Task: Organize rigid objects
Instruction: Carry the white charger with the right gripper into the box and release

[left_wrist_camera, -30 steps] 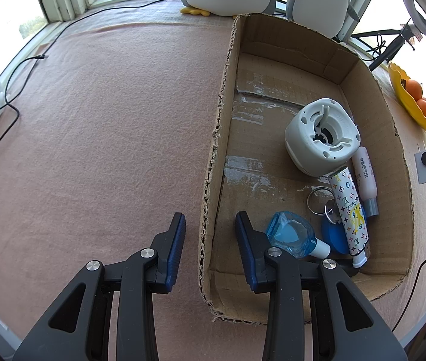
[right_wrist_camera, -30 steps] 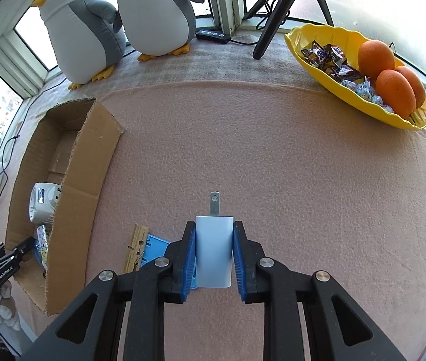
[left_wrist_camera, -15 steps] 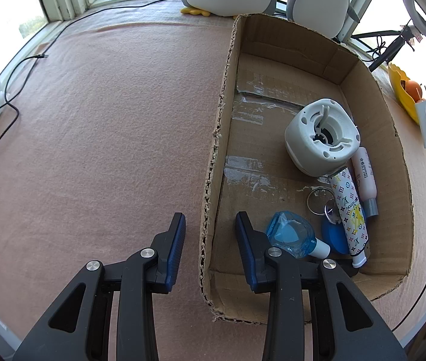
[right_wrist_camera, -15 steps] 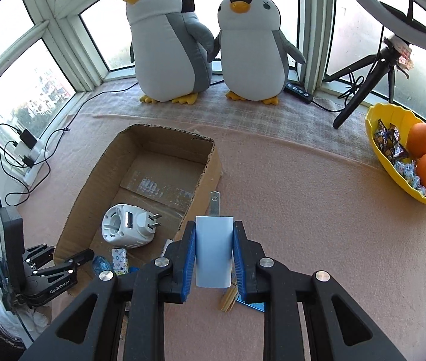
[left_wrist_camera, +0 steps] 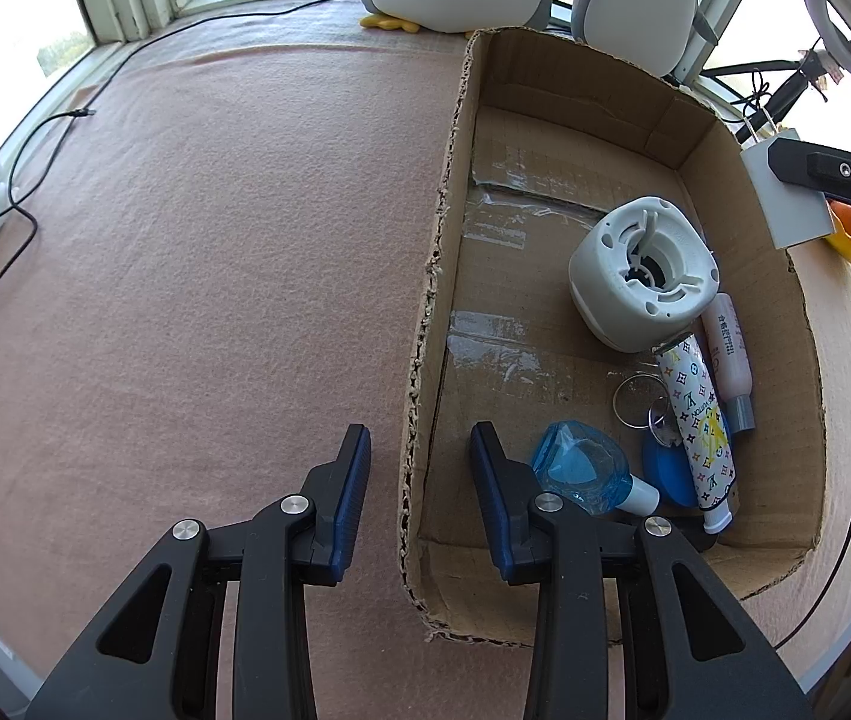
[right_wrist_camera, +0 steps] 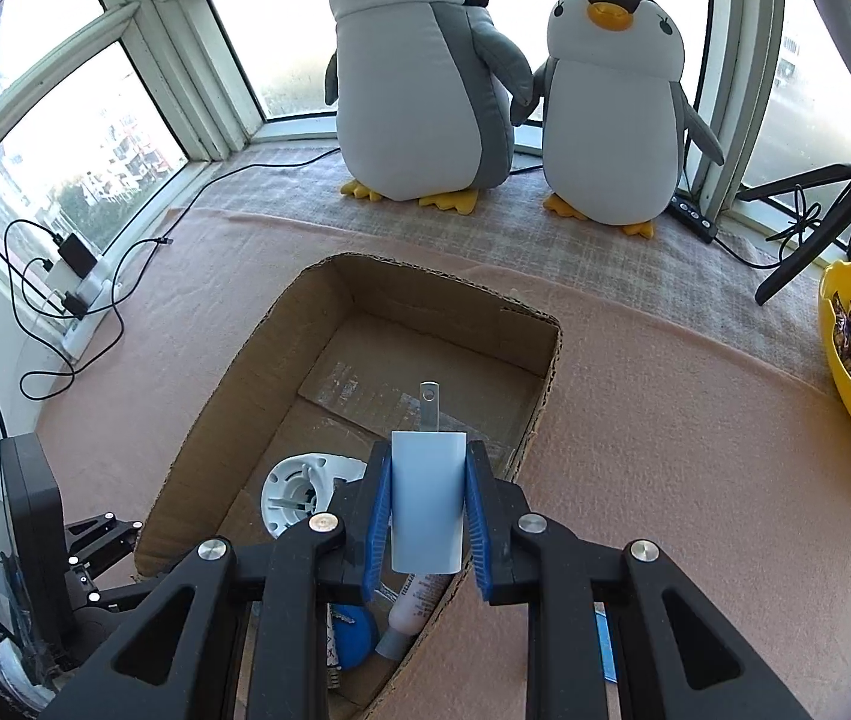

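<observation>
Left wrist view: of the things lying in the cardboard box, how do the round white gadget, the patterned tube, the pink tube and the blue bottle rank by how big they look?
1. Round white gadget.
2. Patterned tube.
3. Pink tube and blue bottle look alike; the bottle lies nearer the camera and is partly hidden by the left gripper, so no ranking.

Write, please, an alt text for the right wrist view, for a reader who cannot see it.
The right gripper holds a white charger plug, prongs pointing forward, over the near right part of an open cardboard box. In the box lie a round white device and a pink tube; two plush penguins stand behind it by the window.
</observation>
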